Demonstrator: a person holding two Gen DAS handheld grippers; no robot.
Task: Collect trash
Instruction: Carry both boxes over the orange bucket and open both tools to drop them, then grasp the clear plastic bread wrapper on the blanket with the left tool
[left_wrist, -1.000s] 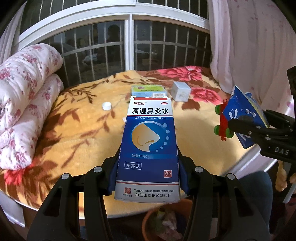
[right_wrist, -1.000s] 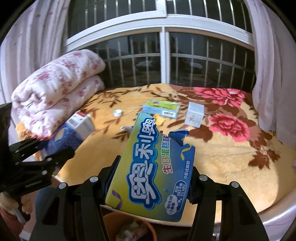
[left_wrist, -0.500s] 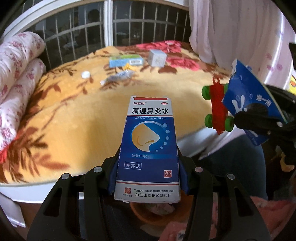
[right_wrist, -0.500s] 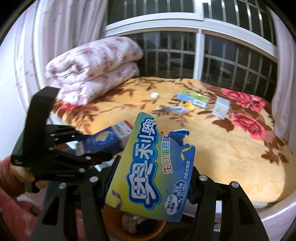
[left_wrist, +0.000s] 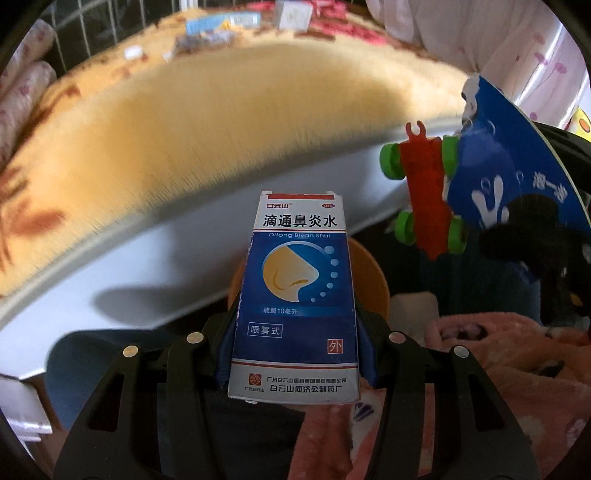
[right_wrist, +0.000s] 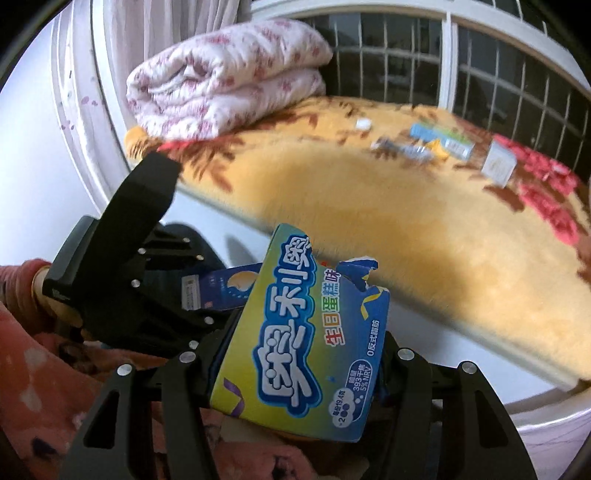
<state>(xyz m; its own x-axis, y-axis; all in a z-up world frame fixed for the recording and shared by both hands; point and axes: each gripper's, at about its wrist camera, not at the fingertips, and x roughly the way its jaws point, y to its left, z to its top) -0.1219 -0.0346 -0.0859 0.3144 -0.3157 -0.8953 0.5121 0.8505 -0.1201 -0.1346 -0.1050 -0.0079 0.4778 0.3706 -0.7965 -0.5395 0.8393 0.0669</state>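
The left gripper (left_wrist: 295, 347) clamps a blue medicine box (left_wrist: 295, 299) above an orange bin (left_wrist: 369, 280), seen only in the left view. The right gripper (right_wrist: 299, 365) clamps a torn wrapper (right_wrist: 303, 332); only its view shows the folded quilt (right_wrist: 225, 74) on the bed (right_wrist: 406, 206).

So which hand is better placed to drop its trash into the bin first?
Left, probably. The left tool holds the nasal spray box with the orange bin right behind and below it. The right tool grips the snack wrapper, but no bin shows in the right wrist view.
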